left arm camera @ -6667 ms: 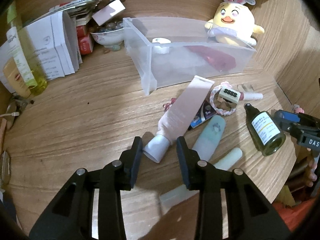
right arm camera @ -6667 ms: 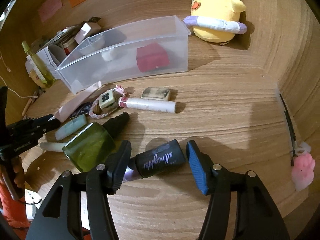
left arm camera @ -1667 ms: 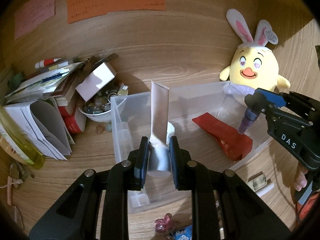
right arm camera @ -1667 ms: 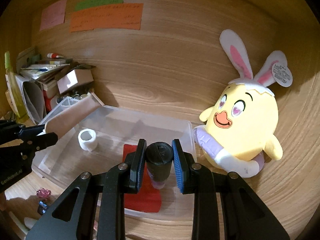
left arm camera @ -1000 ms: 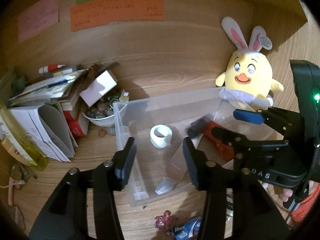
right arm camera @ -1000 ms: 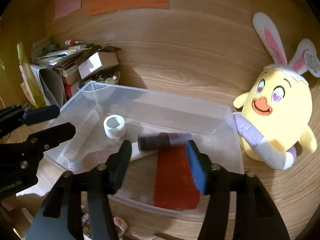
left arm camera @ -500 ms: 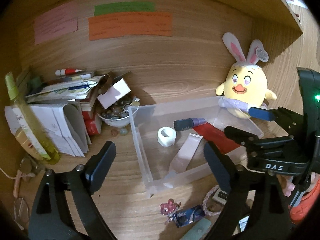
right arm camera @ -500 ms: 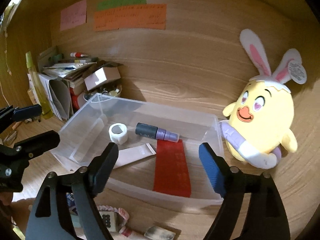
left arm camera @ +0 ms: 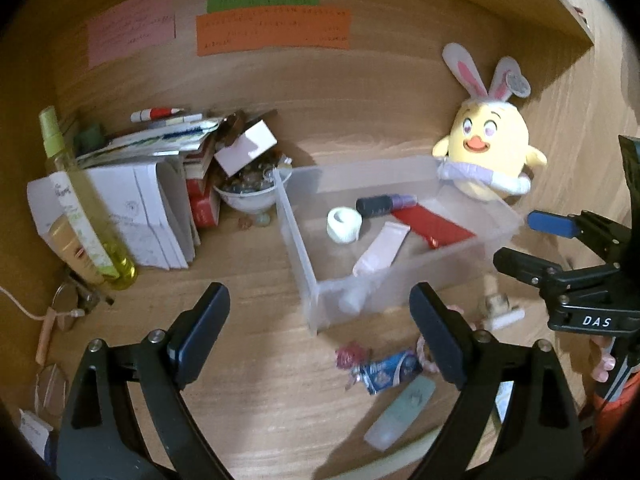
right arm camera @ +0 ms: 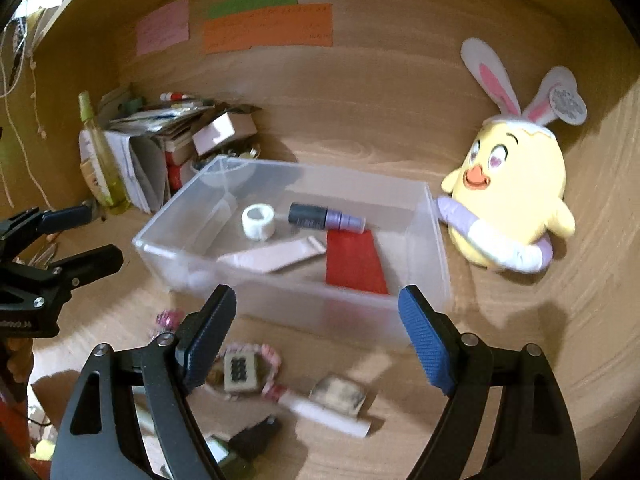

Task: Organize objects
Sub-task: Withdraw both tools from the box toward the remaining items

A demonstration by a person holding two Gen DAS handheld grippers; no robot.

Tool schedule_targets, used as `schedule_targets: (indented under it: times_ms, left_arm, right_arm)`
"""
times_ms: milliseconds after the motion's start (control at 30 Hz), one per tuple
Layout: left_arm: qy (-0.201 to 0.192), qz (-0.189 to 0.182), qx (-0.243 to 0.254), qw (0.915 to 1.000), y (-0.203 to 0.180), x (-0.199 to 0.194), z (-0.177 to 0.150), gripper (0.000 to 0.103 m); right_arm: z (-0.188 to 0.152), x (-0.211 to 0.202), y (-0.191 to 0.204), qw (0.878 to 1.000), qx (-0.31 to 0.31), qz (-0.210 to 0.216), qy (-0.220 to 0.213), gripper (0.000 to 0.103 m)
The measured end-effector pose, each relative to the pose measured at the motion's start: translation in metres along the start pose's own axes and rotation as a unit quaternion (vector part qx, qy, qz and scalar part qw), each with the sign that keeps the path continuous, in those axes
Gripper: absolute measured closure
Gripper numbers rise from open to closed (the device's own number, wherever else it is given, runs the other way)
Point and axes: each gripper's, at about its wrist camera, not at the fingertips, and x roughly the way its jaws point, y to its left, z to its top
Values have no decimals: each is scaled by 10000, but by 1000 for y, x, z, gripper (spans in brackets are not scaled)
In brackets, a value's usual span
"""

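Left wrist view: we see the left claw [left arm camera: 320,320] released, empty; right claw [left arm camera: 520,240] released at right edge.
Bin [left arm camera: 304,248]: centre frame.
Next thing: blue packet [left arm camera: 390,372], lower centre between our fingers, long axis left-right; left claw nearer.

A cluttered home desk nook, boxed in by wood-grain panels

Coloured paper notes [left arm camera: 272,32] are stuck on the back panel; leaning papers and booklets [left arm camera: 136,204], a small bowl of trinkets [left arm camera: 250,192] and a spray bottle [left arm camera: 80,208] crowd the left, a yellow plush chick with bunny ears [right arm camera: 508,204] sits at right, and cosmetics lie in and around a clear plastic bin [right arm camera: 434,264]
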Motion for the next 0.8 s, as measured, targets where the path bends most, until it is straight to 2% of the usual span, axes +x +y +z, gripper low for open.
schedule_targets:
  times_ms: [367, 467, 633, 800]
  left_arm:
    - [366, -72, 27, 9993, -3, -6, -37, 11]
    - [464, -51, 21, 9989, -7, -6, -48, 11]
    - [724, -253, 112, 9970, -19, -2, -66, 11]
    - [912, -261, 260, 9952, -25, 0, -81, 11]
  right_arm:
    - [-38, -9, 20, 9995, 39, 103, 304, 22]
    - [-50, -7, 19, 9981, 315, 285, 443, 22]
    - [-69, 3, 18, 9938, 630, 488, 777, 22]
    - [-79, 0, 22, 9951, 568, 338, 733, 22]
